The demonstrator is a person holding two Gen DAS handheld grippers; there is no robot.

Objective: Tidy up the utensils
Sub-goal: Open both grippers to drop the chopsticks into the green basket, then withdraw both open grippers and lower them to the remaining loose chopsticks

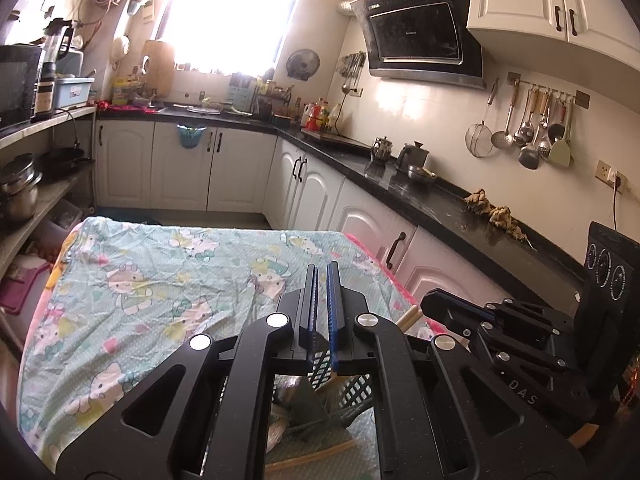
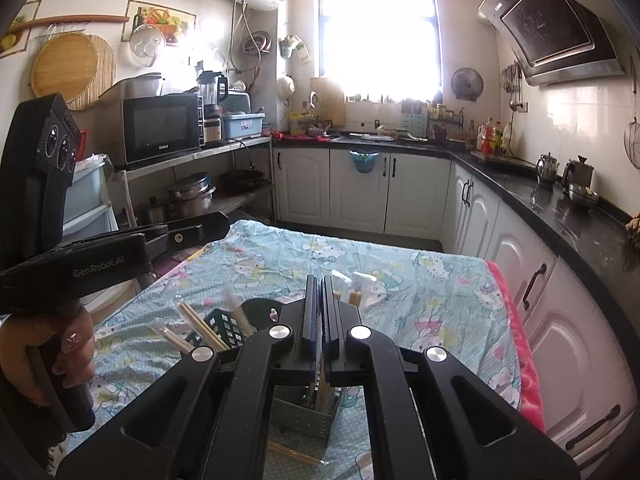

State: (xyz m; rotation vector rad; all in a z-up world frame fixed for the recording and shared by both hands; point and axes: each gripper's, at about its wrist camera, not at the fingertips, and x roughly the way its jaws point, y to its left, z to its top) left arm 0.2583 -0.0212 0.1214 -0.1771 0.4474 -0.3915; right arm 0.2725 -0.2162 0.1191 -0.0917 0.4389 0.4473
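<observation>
My left gripper (image 1: 322,270) is shut and empty, raised above a table under a cartoon-print cloth (image 1: 160,280). Below it a dark slotted utensil holder (image 1: 344,392) shows between the gripper arms. My right gripper (image 2: 320,280) is shut and empty above the same cloth (image 2: 420,300). A dark slotted holder (image 2: 224,326) with wooden chopsticks (image 2: 200,326) stands left of it. A green slotted holder (image 2: 308,416) with chopsticks is under it. Packaged utensils (image 2: 354,286) lie just beyond its tips. Loose chopsticks (image 2: 292,454) lie on the cloth near the bottom.
The right gripper's body (image 1: 520,332) sits to the right in the left wrist view; the left one, hand-held (image 2: 60,240), is at the left in the right view. A black counter (image 1: 440,200) with kettles runs along the right. Shelves with a microwave (image 2: 160,128) stand left.
</observation>
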